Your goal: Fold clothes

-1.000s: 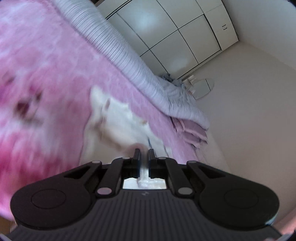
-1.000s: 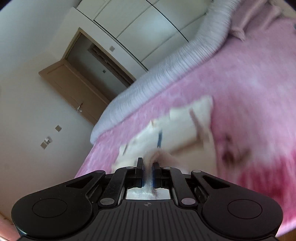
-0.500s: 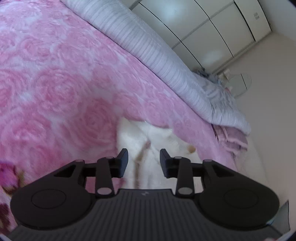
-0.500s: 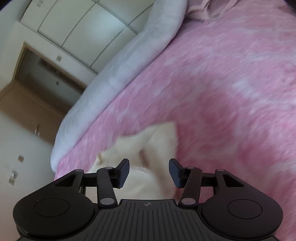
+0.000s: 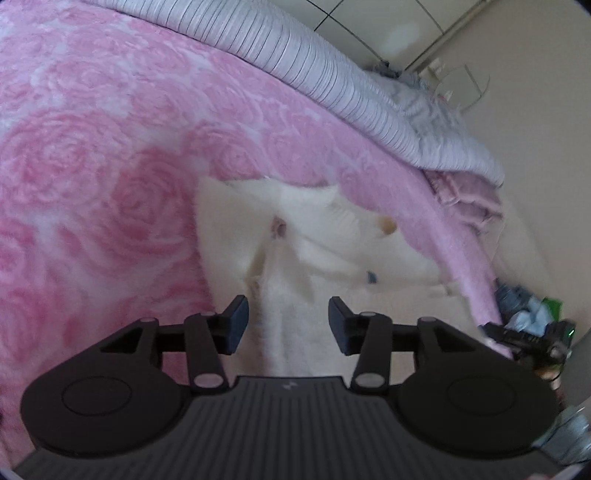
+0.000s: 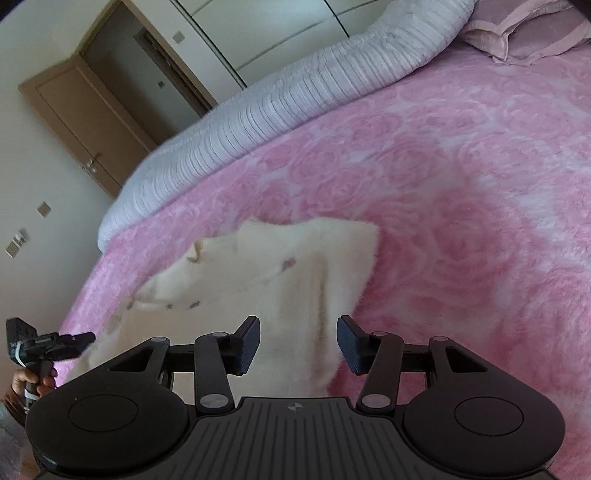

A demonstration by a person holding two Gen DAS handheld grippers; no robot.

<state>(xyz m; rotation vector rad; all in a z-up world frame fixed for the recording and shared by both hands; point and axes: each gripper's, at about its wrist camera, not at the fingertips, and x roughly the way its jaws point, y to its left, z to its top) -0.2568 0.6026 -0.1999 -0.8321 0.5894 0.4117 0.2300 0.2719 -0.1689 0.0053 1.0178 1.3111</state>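
Cream fluffy garment [image 5: 295, 258] lies flat on the pink rose-pattern blanket [image 5: 110, 166], near the bed's edge. In the left wrist view it spreads ahead of and under the left gripper [image 5: 288, 321], with one strip of fabric running back between the two fingers; the pads do not press on it. Left jaws are opening, fabric below the gap, nothing clamped.

In the right wrist view the same garment [image 6: 277, 280] sits ahead and to the left of the right gripper [image 6: 297, 341], its right edge passing under the gap between the fingers. Right jaws stand apart, not gripping; cloth lies beneath them, not pinched.

Small dark buttons or spots dot the garment's front; blurred, can't tell which.

Beyond the garment, further ahead of both claws: a grey-white ribbed duvet [image 6: 277, 103] rolled along the blanket's far side. A pink pillow [image 6: 524, 33] lies far ahead right of the right claw. A wooden door [image 6: 88, 122] is far left of it. A person's hand [image 6: 31, 382] holds the left claw's handle at the left border.
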